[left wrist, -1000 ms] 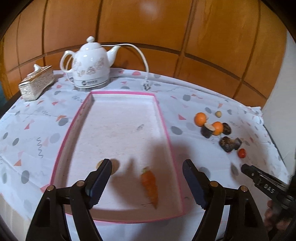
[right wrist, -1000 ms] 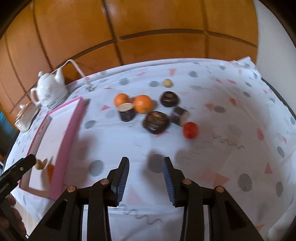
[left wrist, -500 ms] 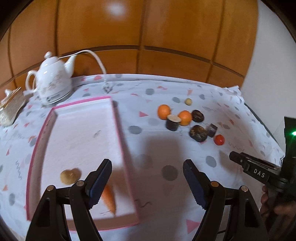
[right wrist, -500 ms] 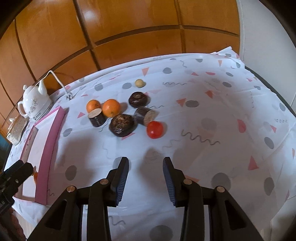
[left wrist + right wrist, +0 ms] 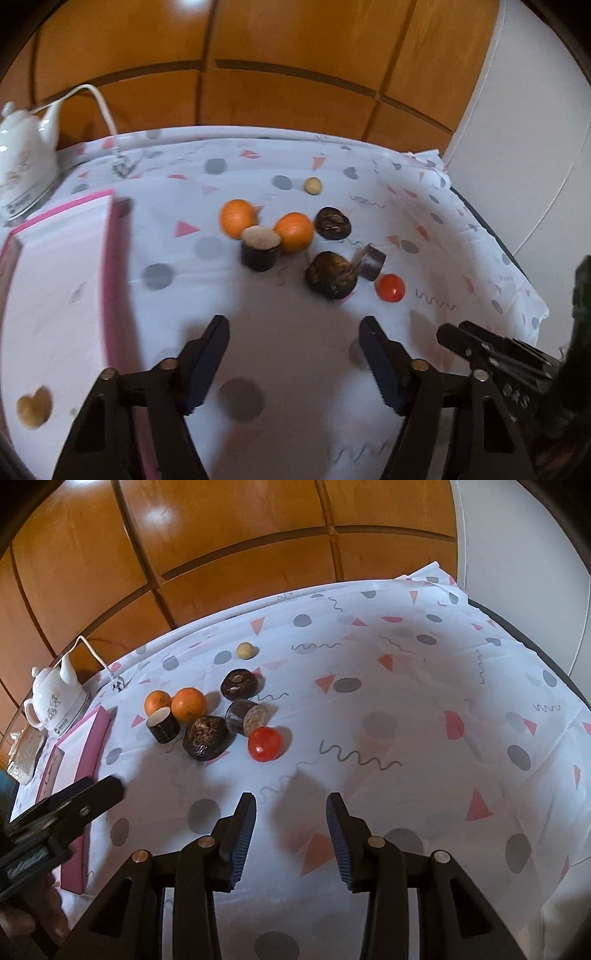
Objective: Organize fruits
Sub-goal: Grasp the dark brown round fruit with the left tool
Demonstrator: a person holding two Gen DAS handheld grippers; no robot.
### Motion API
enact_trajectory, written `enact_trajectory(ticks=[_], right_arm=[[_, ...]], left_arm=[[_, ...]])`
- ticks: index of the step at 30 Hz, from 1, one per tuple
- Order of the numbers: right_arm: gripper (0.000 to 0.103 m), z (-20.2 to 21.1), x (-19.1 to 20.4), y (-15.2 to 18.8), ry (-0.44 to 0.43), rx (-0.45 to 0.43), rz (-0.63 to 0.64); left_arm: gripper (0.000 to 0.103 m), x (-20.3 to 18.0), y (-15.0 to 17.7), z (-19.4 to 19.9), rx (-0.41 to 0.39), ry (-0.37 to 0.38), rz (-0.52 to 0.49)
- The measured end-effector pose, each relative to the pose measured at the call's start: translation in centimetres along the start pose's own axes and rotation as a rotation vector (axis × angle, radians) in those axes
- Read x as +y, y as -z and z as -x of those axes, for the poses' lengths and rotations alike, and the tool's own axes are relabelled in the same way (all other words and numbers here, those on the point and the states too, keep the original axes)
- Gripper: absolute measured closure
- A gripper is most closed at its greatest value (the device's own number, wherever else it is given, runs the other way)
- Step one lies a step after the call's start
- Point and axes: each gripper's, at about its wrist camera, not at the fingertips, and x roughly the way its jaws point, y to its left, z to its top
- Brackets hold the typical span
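A cluster of fruit lies on the patterned cloth: two oranges (image 5: 236,218) (image 5: 294,232), a dark cut piece with a pale face (image 5: 259,247), a dark wrinkled fruit (image 5: 330,275), a red tomato (image 5: 390,288) and a small tan ball (image 5: 313,185). My left gripper (image 5: 293,325) hovers just in front of the cluster, its jaws closing with nothing between them. My right gripper (image 5: 291,801) stands open and empty on the near side of the tomato (image 5: 264,744), to its right. The pink tray (image 5: 110,258) at the left holds a tan, heart-shaped piece (image 5: 33,406).
A white kettle (image 5: 51,701) with its cord stands behind the tray, and a gold box (image 5: 26,753) lies left of it. Wooden wall panels close the back. The cloth right of the fruit is bare up to the table's dark right edge (image 5: 535,646).
The left gripper has swung right, from over the tray to in front of the fruit cluster, and its jaws have narrowed. The carrot in the tray has left its view. The right gripper shifted slightly.
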Motion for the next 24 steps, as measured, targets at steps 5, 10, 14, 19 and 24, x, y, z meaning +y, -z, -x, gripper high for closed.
enact_trajectory(ticks=[5,10,14,19,24], right_arm=[[0.063,-0.1,-0.7,-0.3,0.006,0.005,-0.006],[0.063,-0.3,-1.7,-0.7,0.011,0.01,-0.028],[0.063,-0.5,-2.3,-1.0,0.016,0.012,-0.039],[0.063,-0.9,-2.9,-1.1,0.019,0.023,-0.051],[0.063,-1.1,-3.0,-1.2,0.019,0.028,-0.05]], left_arm=[[0.039,-1.4,-1.5,-3.1,0.036,0.023,-0.033],[0.039,-2.6,-2.4,-5.5,0.057,0.018,-0.07],[0.038,-3.0,-2.9,-7.3,0.078,0.012,-0.078],[0.049,-3.0,-3.1,-8.7,0.076,-0.01,-0.083],[0.054,-2.6,-2.9,-8.4,0.065,0.015,-0.08]])
